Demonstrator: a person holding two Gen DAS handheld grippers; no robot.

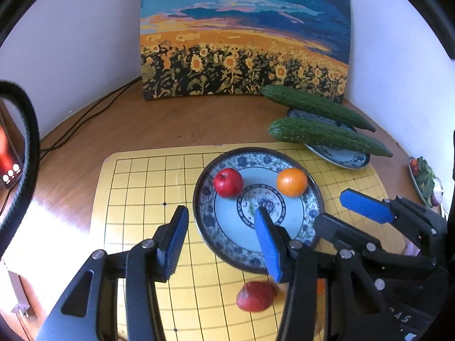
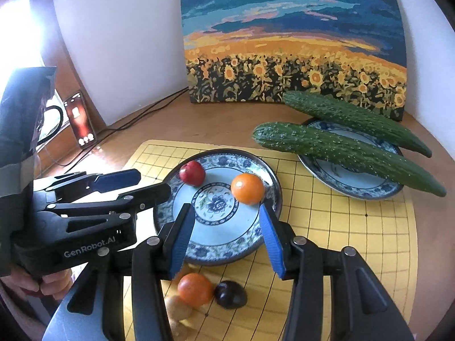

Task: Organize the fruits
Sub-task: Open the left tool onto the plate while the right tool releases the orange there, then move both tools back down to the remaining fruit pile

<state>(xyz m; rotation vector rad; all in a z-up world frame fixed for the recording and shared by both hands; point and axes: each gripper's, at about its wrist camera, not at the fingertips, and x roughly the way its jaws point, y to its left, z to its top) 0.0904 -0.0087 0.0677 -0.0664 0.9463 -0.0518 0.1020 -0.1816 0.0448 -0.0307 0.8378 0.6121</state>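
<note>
A blue-patterned plate (image 1: 295, 227) (image 2: 250, 167) on the yellow grid mat holds a red apple (image 1: 228, 182) (image 2: 192, 173) and an orange (image 1: 292, 182) (image 2: 247, 189). My left gripper (image 1: 221, 216) is open and empty over the plate's near left rim. My right gripper (image 2: 226, 216) is open and empty over the plate's near edge; it also shows in the left wrist view (image 1: 338, 204). On the mat in front of the plate lie a red fruit (image 1: 255, 296), a second orange (image 2: 195, 288), a dark fruit (image 2: 230, 294) and a pale brown fruit (image 2: 177, 307).
Two cucumbers (image 1: 327, 135) (image 2: 344, 153) lie across a second patterned plate (image 1: 347, 157) (image 2: 355, 183) at the back right. A sunflower painting (image 1: 244, 37) leans on the wall. A phone (image 2: 82, 122) and cables (image 1: 85, 119) are at the left. A small dish (image 1: 425, 180) sits far right.
</note>
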